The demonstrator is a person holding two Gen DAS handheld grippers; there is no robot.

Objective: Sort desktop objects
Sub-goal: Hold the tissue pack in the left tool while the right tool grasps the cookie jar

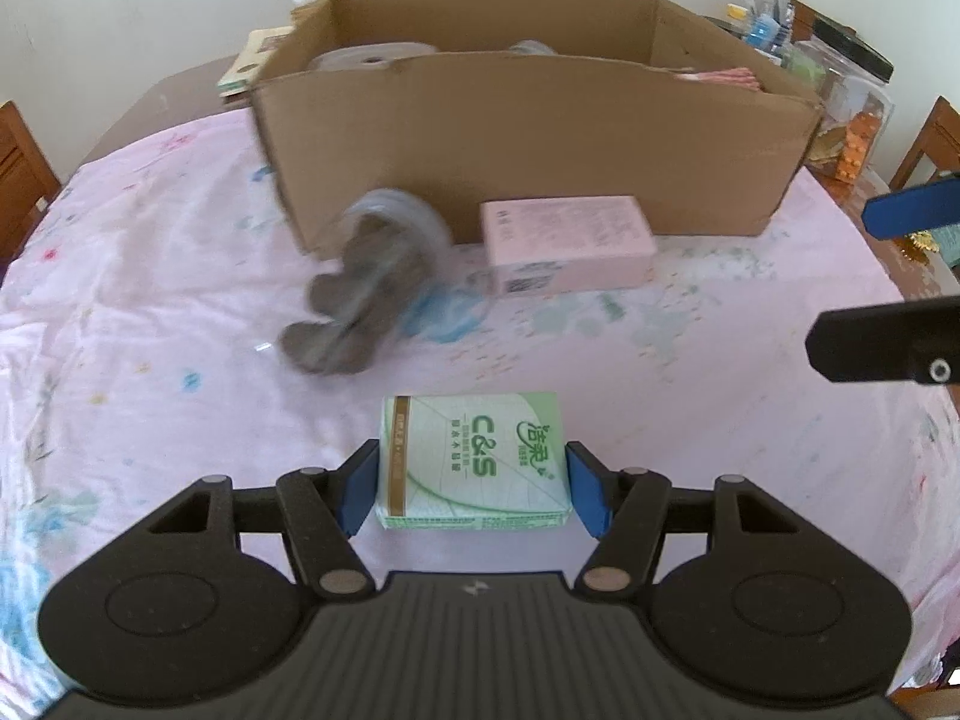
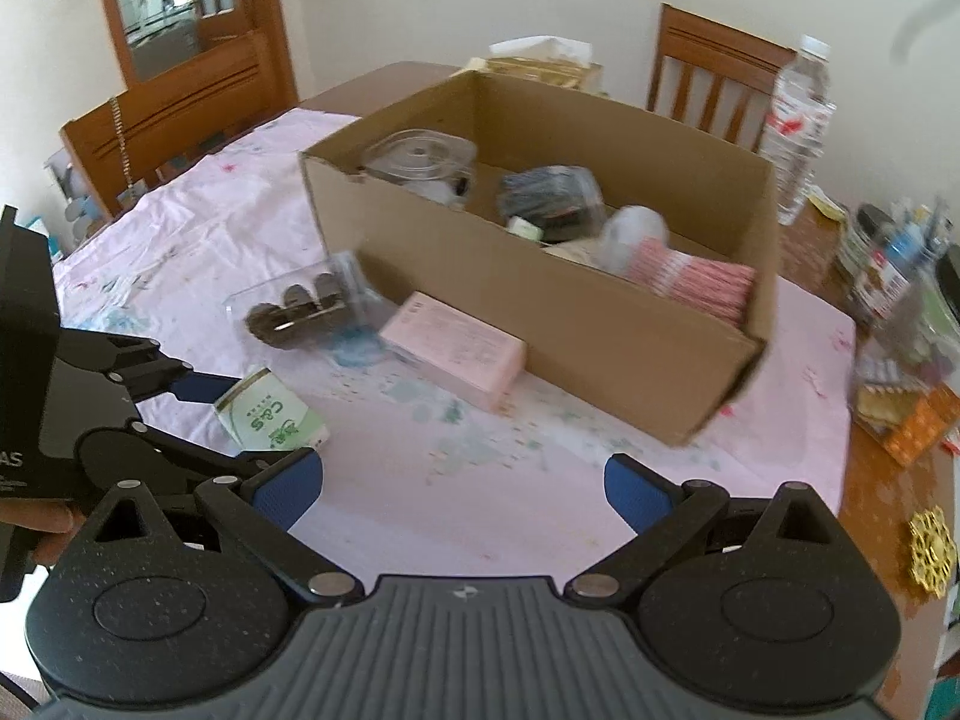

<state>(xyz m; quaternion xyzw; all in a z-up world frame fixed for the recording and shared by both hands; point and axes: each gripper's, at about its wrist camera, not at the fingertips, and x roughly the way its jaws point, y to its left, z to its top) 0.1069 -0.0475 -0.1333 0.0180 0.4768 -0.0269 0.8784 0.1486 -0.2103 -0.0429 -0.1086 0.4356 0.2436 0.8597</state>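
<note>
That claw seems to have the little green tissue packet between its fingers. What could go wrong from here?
The left claw holds the soft green tissue packet only by its near end, so it might sag or slip when lifted. The brown cardboard box has tall walls, and the packet could catch the rim. The pink rectangular box and clear plastic container lie along the way.

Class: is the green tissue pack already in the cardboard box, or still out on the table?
Out. The tissue pack lies on the tablecloth between the left claw's fingers, in front of the box.
</note>
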